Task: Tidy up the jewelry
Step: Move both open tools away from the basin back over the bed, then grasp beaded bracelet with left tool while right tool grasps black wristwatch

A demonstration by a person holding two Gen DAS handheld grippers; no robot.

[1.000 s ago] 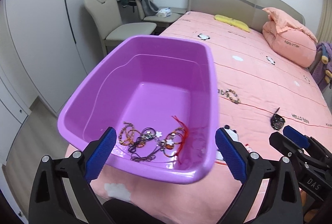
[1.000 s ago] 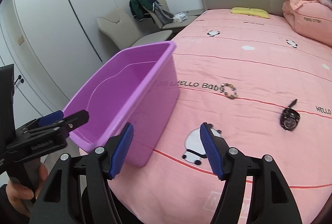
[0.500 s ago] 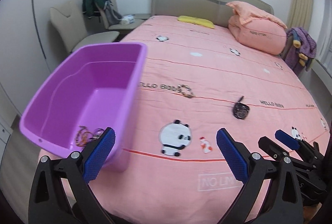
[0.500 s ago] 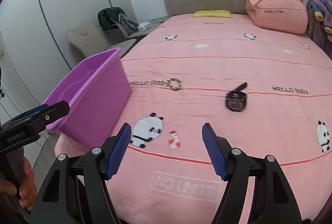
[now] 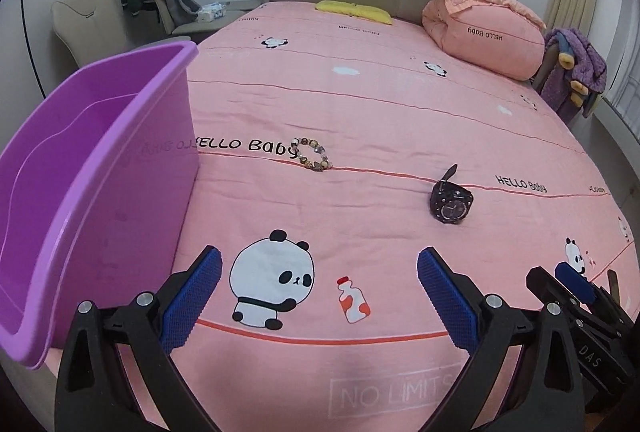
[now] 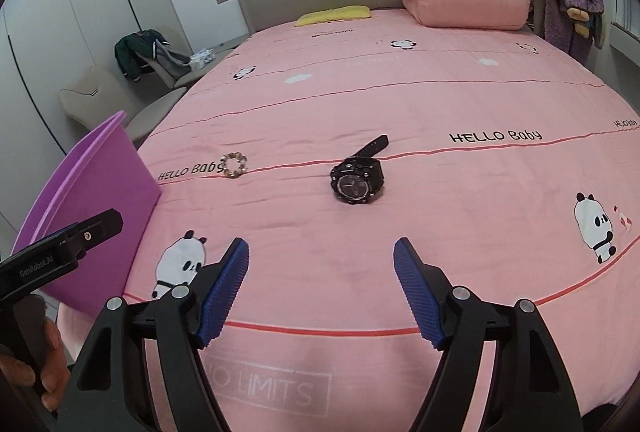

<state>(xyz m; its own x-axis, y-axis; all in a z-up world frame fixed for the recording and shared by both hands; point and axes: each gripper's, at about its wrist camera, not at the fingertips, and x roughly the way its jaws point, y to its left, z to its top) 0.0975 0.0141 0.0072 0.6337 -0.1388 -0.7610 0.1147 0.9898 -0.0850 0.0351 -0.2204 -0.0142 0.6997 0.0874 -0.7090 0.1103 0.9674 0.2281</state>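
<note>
My right gripper is opening its jaws, and nothing is lying between the 2 blue pads; they are spreading over bare sheet. I am judging this as preparation: the black watch is sitting directly ahead of the gap, face up with its strap trailing away toward the headboard, so a wide spread is needed to straddle its case. My left gripper is standing with its jaws released and empty, aimed down over the printed panda near the foot of the bed. I am holding it there, in my view, because the beaded bracelet is lying farther up the sheet, beside the "HELLO Baby" lettering and just off the purple bin. The bin is resting at the bed's left edge, close to both pieces, which suits it as the drop point. Its contents are not showing from either view. Watch and bracelet are lying well apart, so 2 separate pickups are appearing necessary.
</note>
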